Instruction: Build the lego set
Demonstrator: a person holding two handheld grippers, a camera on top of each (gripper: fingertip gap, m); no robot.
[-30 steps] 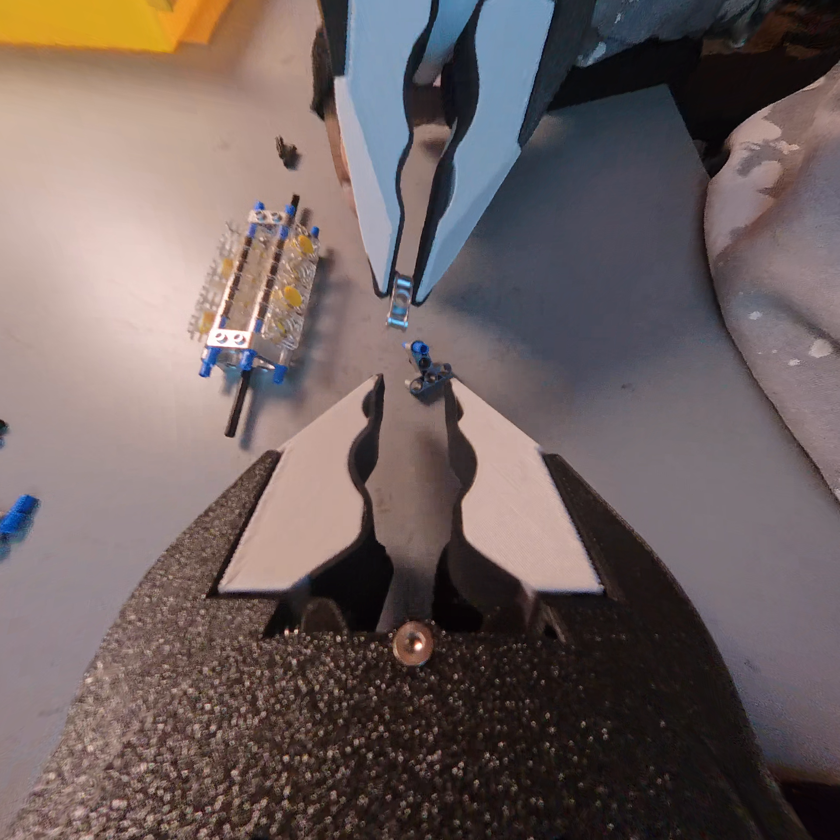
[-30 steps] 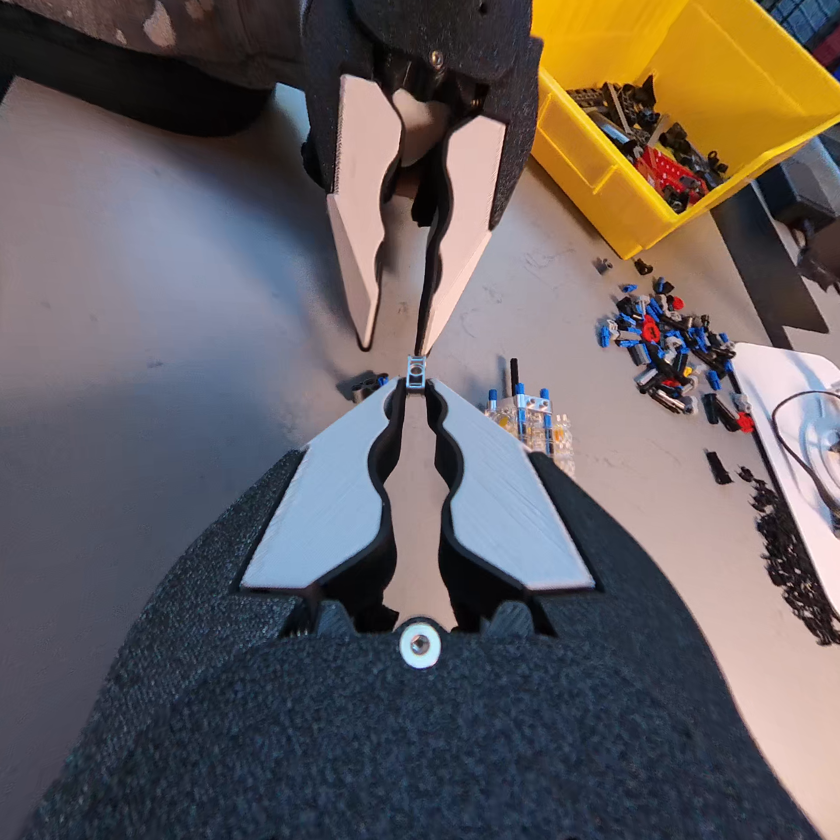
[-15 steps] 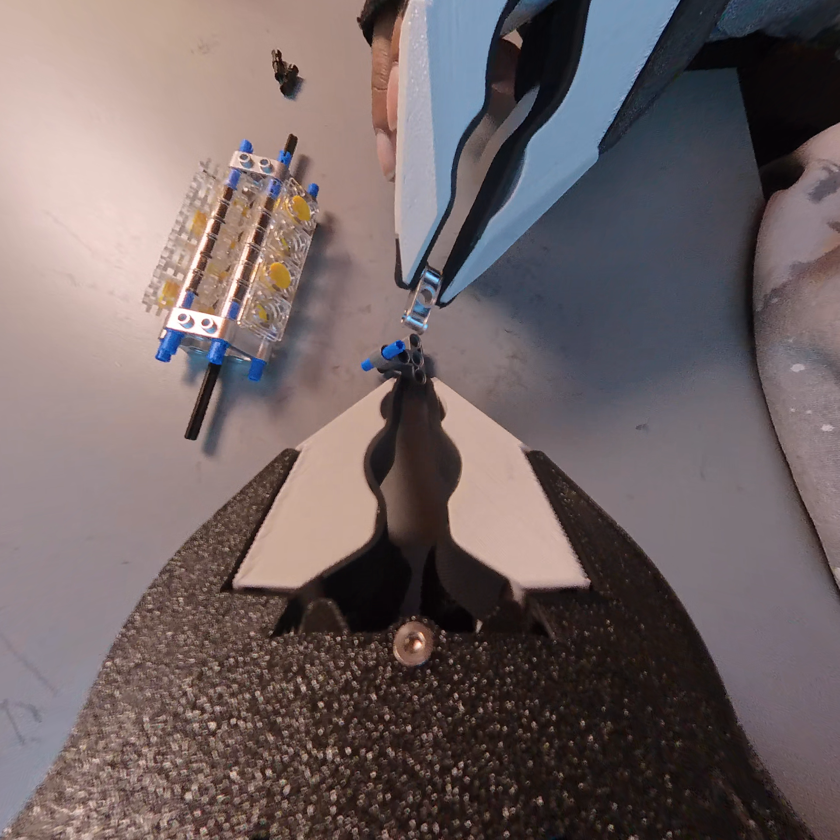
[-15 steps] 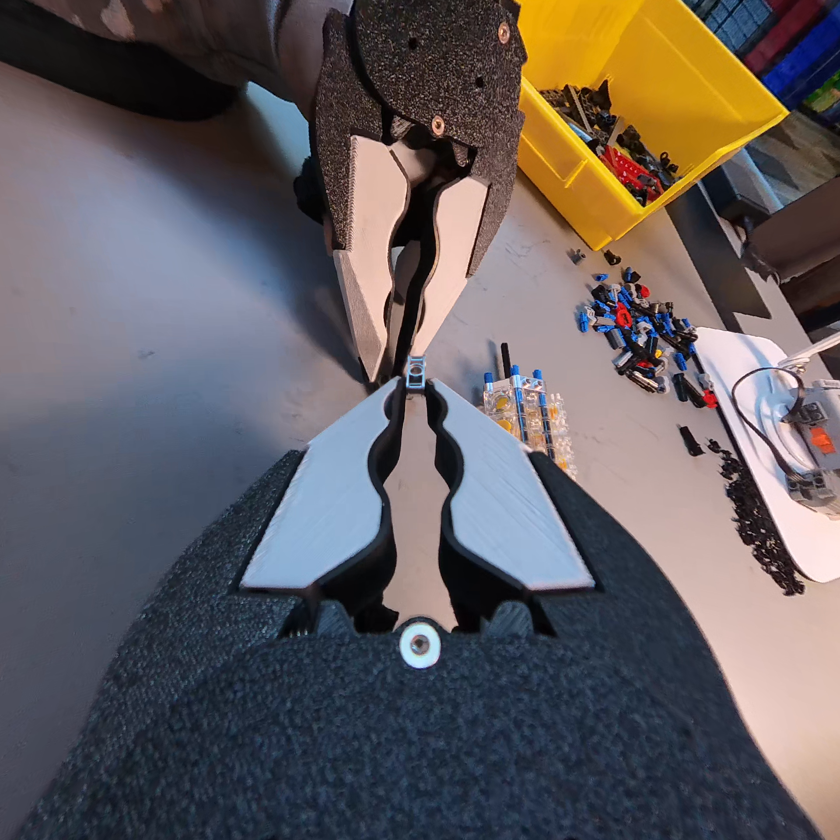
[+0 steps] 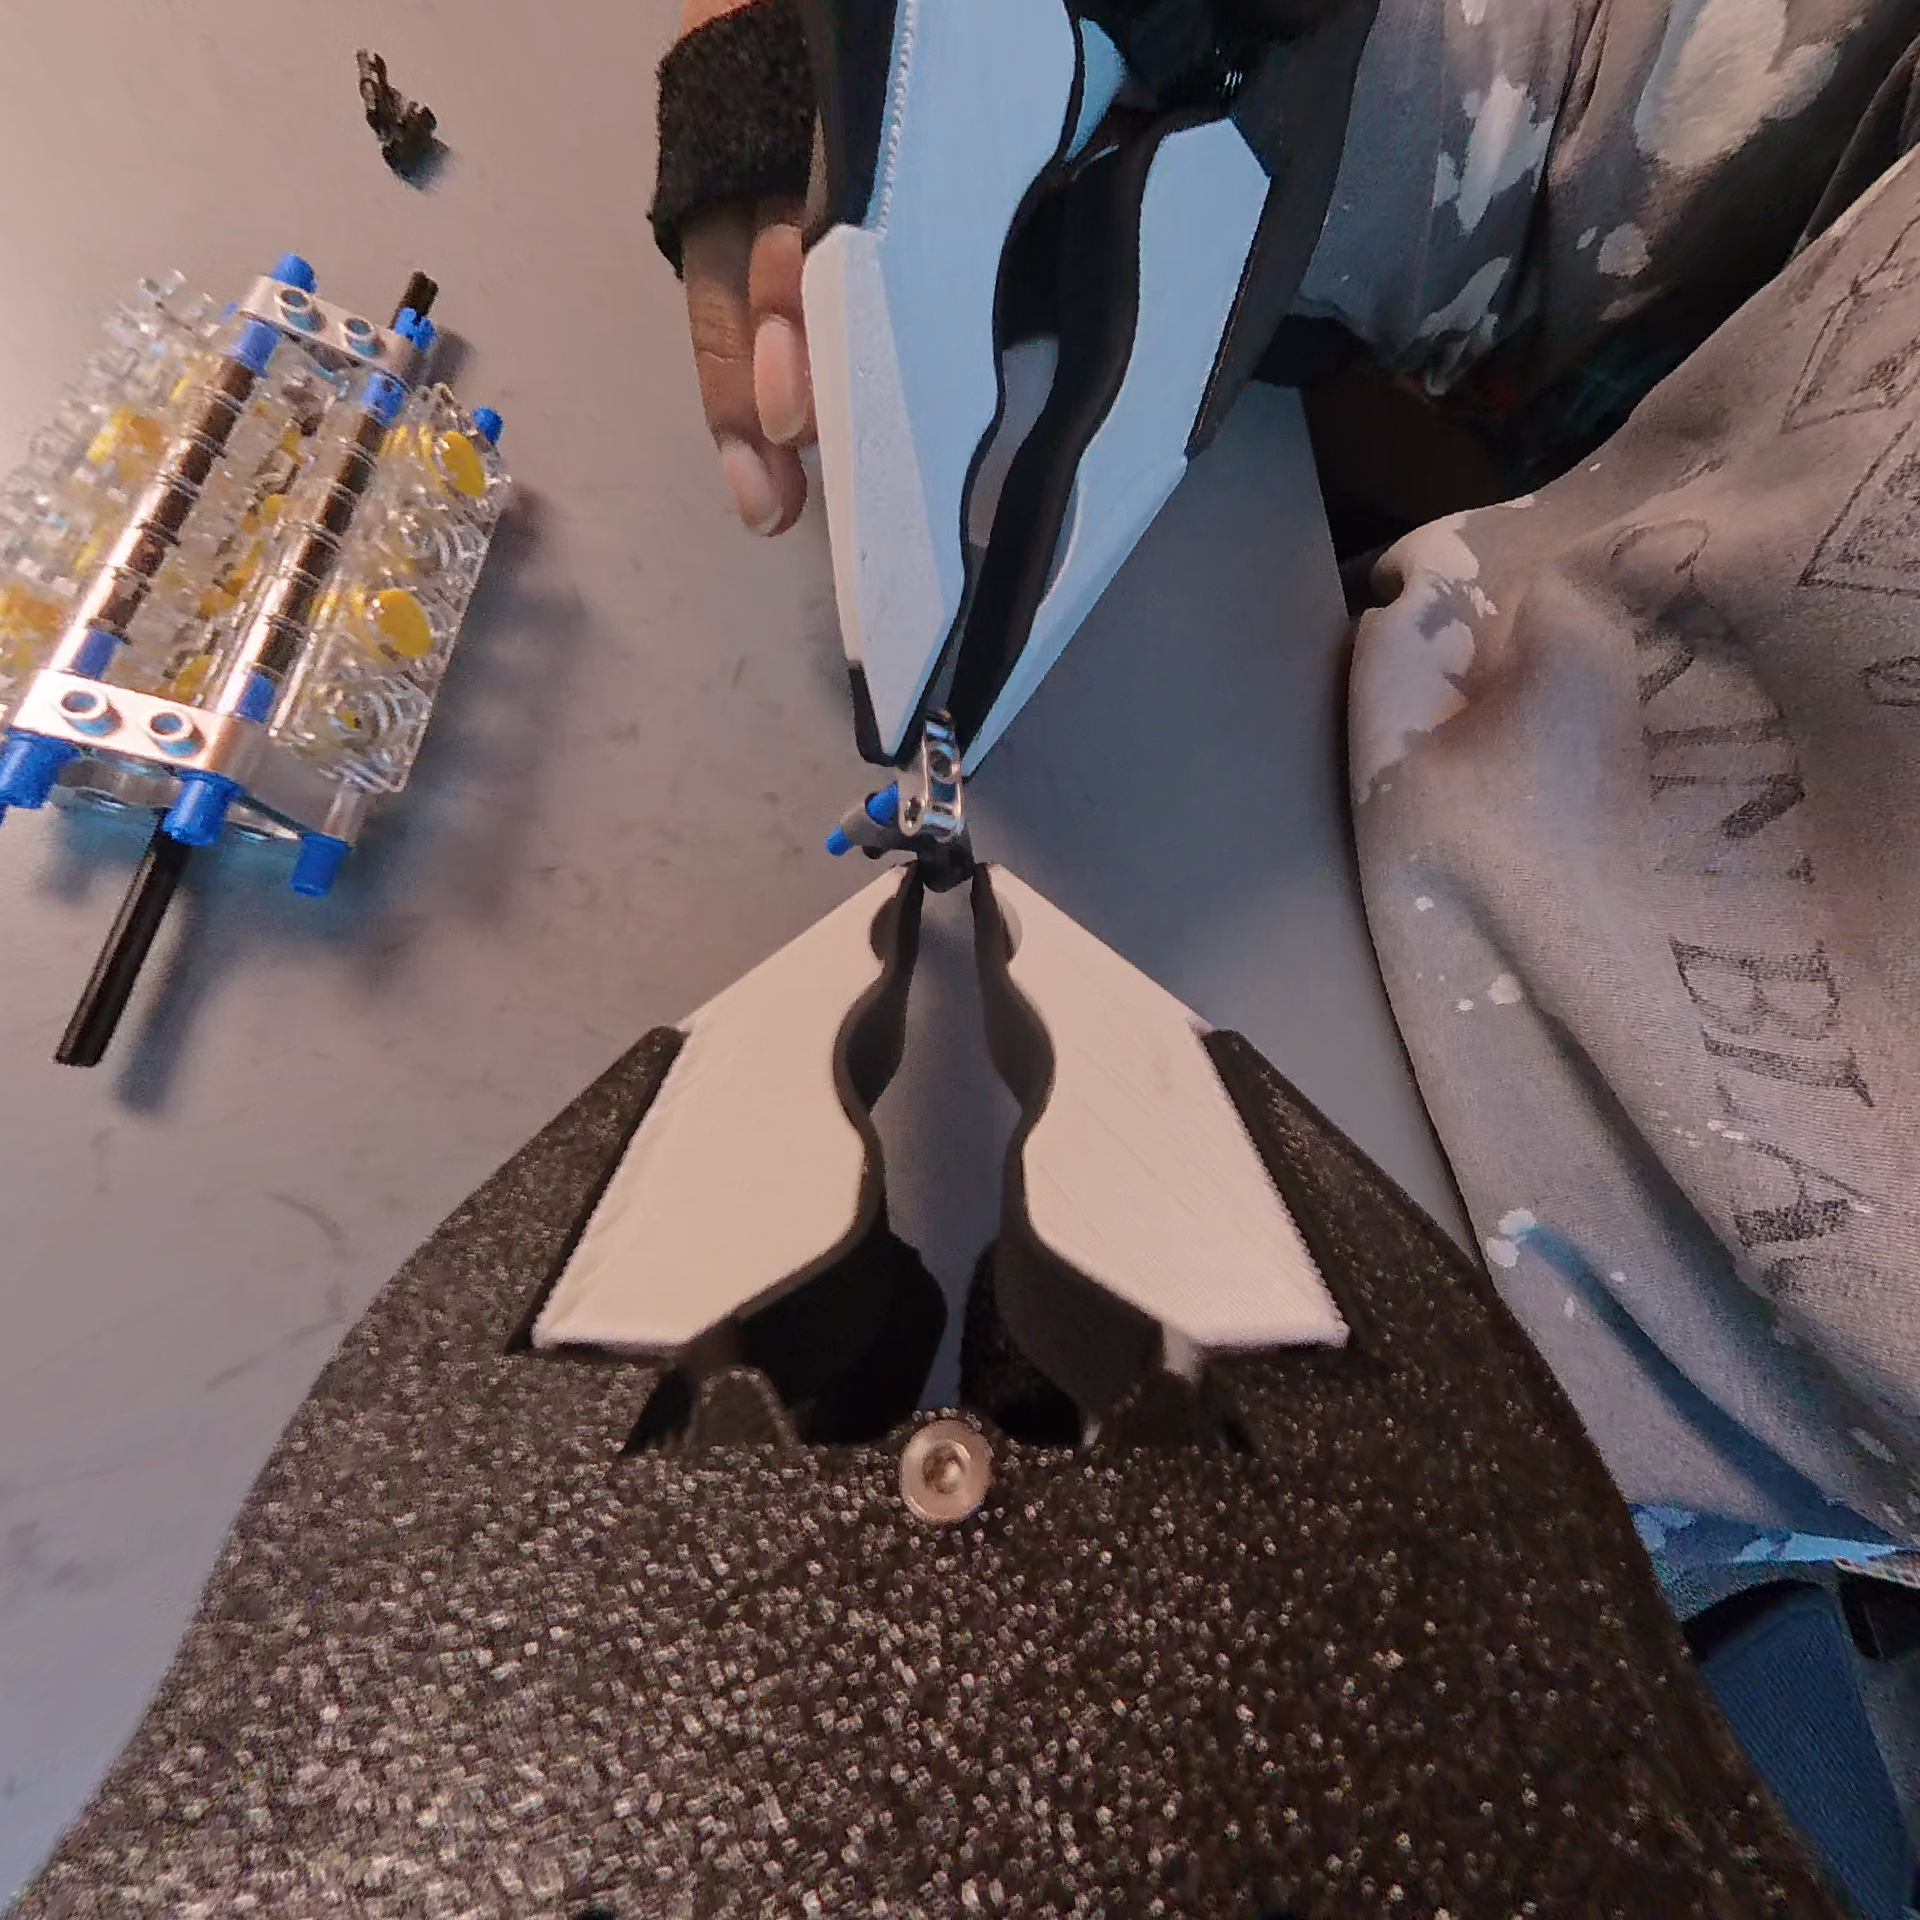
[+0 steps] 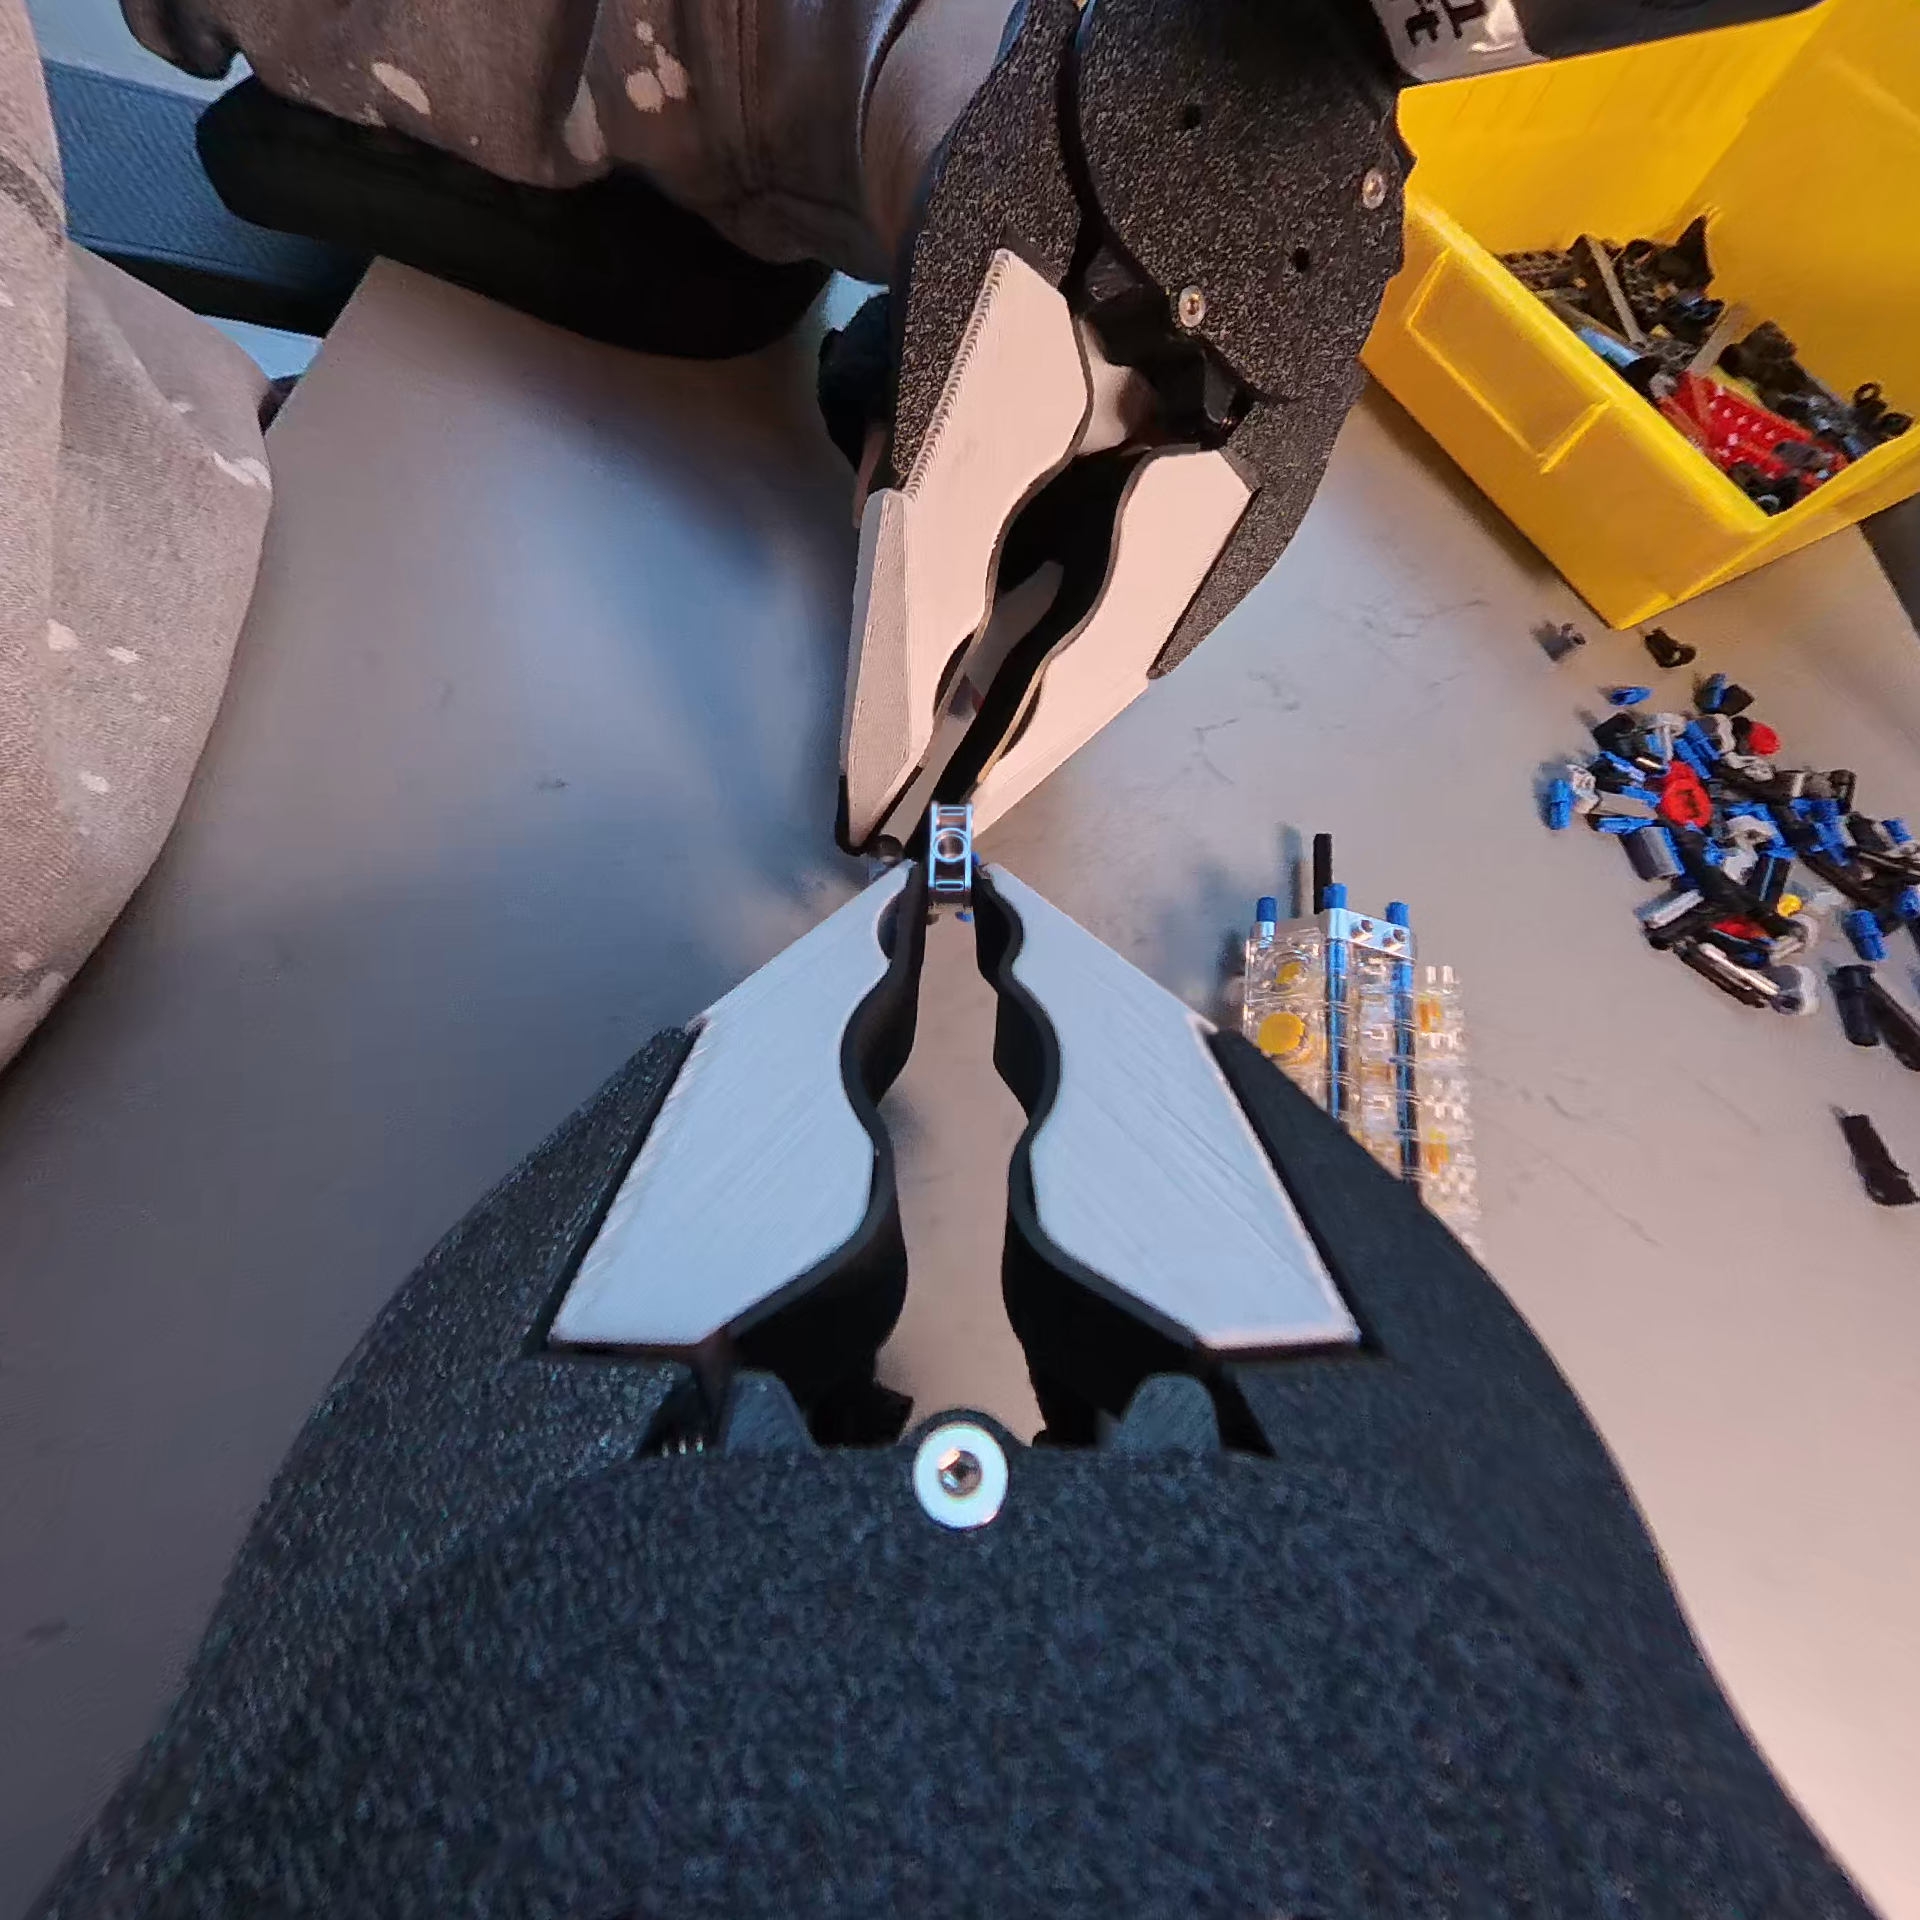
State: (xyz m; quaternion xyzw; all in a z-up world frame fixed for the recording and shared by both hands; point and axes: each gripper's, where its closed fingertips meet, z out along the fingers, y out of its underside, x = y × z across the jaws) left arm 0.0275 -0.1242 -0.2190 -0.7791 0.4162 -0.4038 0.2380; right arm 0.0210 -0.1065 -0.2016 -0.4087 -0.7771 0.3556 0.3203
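While a second ago they were apart, left hand-held gripper (image 5: 943, 878) pinching dark connector (image 5: 935, 864) now meets right hand-held gripper (image 6: 948, 883) pinching silver beam (image 6: 950, 847).

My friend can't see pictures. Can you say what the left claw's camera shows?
The left claw pinches a small dark piece with a blue pin, meeting a silver piece held by the right claw. Left of them, a clear, blue and yellow block build lies on the grey table.

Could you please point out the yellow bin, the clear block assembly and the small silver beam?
yellow bin (image 6: 1538, 416), right wrist view, front wall.
clear block assembly (image 5: 260, 561), left wrist view, its middle.
small silver beam (image 6: 949, 847), right wrist view, holed face.
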